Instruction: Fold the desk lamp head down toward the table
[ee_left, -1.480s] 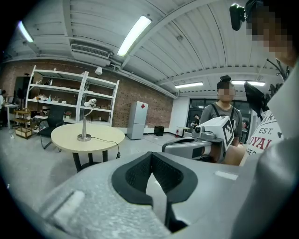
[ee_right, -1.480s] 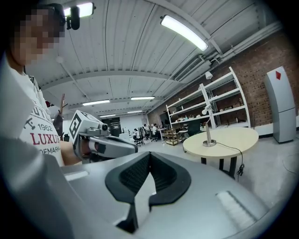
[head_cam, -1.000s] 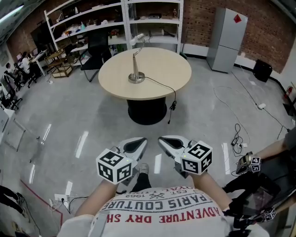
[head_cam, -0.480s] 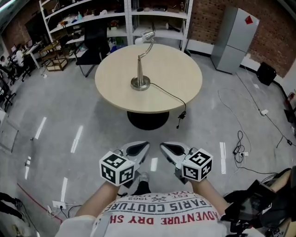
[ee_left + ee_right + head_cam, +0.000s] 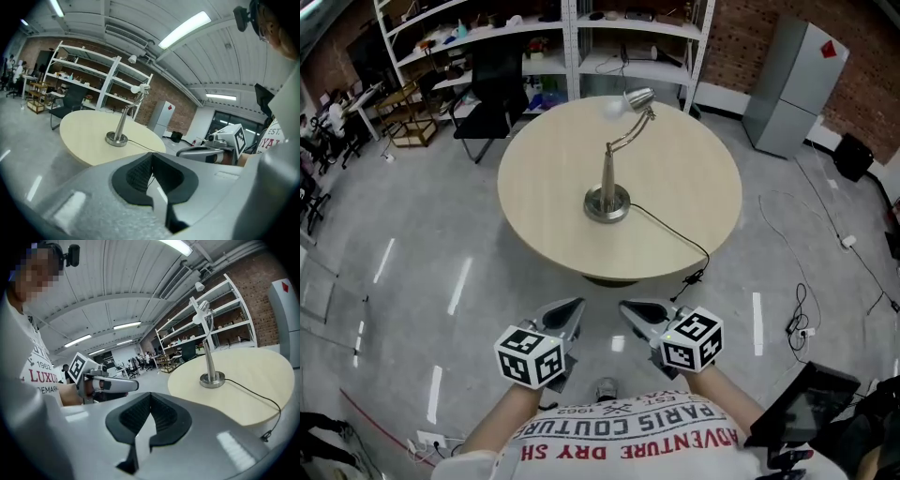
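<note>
Jaws clenched, empty: left gripper [image 5: 564, 315], right gripper [image 5: 639, 313], short of surface [image 5: 534, 197] near edge. Centre: desk lamp [image 5: 608, 173], head [image 5: 639, 97] raised. Best: steady base [image 5: 607, 204], press head slowly.

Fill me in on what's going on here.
A person holds a gripper in each hand, standing short of a round table. The left gripper and right gripper hang low in front of the person's body, off the table edge, each with its fingers together and nothing between them. The desk lamp stands upright mid-table, untouched, its head raised and its cord trailing off the table.
</note>
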